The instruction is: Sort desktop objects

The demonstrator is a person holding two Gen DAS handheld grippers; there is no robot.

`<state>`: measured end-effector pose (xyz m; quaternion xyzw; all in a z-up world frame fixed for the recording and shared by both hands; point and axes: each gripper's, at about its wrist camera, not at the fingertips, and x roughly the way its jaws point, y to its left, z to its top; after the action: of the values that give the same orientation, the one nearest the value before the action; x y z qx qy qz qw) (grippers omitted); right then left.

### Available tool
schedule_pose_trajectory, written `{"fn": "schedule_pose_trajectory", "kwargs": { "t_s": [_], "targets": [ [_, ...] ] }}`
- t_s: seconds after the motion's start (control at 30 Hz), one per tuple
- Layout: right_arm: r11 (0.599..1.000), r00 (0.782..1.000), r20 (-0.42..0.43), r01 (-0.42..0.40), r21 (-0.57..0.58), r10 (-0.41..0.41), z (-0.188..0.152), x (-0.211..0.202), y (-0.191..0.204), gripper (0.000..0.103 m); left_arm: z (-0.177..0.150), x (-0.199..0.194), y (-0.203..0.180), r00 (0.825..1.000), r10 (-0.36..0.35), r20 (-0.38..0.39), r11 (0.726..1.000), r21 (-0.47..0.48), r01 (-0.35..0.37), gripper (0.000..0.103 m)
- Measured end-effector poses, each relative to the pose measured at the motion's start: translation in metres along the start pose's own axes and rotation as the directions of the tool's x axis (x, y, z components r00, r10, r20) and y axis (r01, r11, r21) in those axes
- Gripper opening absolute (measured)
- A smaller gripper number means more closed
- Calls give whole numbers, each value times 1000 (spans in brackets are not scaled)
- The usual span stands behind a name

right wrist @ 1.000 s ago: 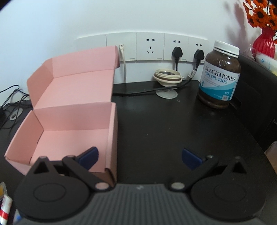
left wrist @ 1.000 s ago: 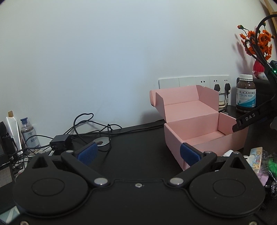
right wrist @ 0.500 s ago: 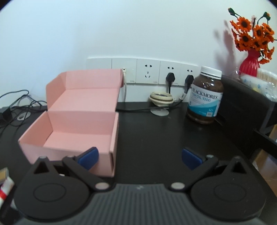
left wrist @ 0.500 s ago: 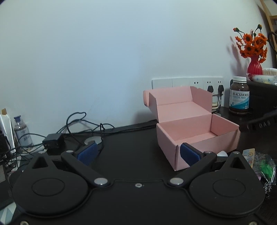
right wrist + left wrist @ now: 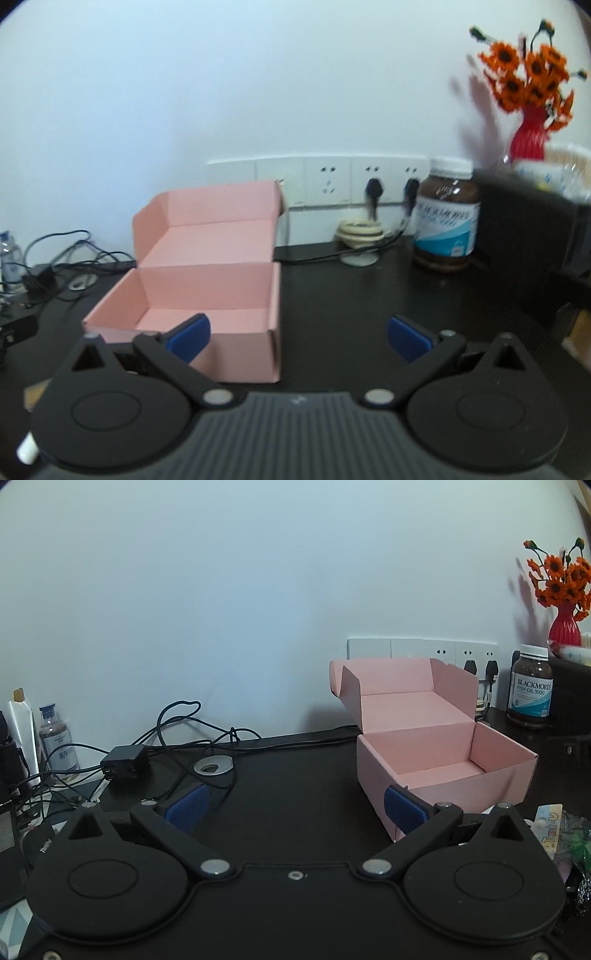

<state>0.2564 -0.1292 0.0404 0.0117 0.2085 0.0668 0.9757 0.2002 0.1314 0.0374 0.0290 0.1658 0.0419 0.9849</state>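
- My left gripper point(image 5: 295, 808) hangs level over the black desk point(image 5: 295, 775), its blue pads spread wide with nothing between them; it is released.
- My right gripper point(image 5: 298, 334) sits at much the same height, jaws also parted and empty, pointing toward the wall sockets point(image 5: 325, 181).
- The pink box point(image 5: 443, 753) stands open on the desk, lid flap tipped back toward the wall, and I see nothing inside it. From the left wrist it lies ahead and to the right, its near corner just behind the right pad.
- From the right wrist the same pink box point(image 5: 207, 295) lies ahead and to the left, behind the left pad.
- Only the left view gives me the tangle of cables point(image 5: 177, 731) with a black adapter point(image 5: 123, 762), a small clear bottle point(image 5: 59, 738) at the far left, and packets point(image 5: 554, 827) at the right edge, close to the box.
- Only the right view shows the coiled cream-coloured item point(image 5: 360, 236) by the plugs; the picture is blurred.
- Both views show the fish oil bottle point(image 5: 447, 221) and the red vase of orange flowers point(image 5: 530, 110).
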Motion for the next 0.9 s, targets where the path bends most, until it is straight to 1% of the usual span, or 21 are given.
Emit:
{"fn": "schedule_pose_trajectory", "kwargs": {
  "t_s": [0.1, 0.2, 0.37, 0.47, 0.53, 0.67, 0.8, 0.9],
  "targets": [
    [998, 997, -40, -62, -12, 62, -2, 6, 0, 102, -2, 5, -2, 1000, 0, -12, 1000, 26, 0, 103],
    [993, 994, -46, -97, -67, 94, -4, 11, 4, 102, -4, 11, -2, 999, -30, -33, 999, 32, 31, 103],
    [988, 993, -29, -116, -105, 113, -6, 10, 10, 102, -5, 9, 7, 998, -52, -25, 999, -16, 52, 103],
    [984, 992, -36, -127, -125, 123, -8, 9, 11, 102, -5, 8, 8, 998, -55, -28, 998, -21, 54, 103],
    [983, 992, -53, -121, -141, 114, -10, 8, 13, 102, -5, 6, 7, 998, -54, -22, 998, -15, 53, 103],
    [991, 992, -66, -113, -77, 108, -12, 4, 11, 102, -6, 1, 0, 999, -53, -5, 998, 24, 53, 103],
    [997, 997, -16, -75, -4, 75, -10, -11, 12, 102, -7, -5, -6, 998, -54, 16, 997, 57, 53, 103],
    [1000, 999, 33, -14, -12, 14, -9, -21, 18, 102, -7, -5, -6, 998, -59, 12, 997, 50, 58, 103]
  ]
}}
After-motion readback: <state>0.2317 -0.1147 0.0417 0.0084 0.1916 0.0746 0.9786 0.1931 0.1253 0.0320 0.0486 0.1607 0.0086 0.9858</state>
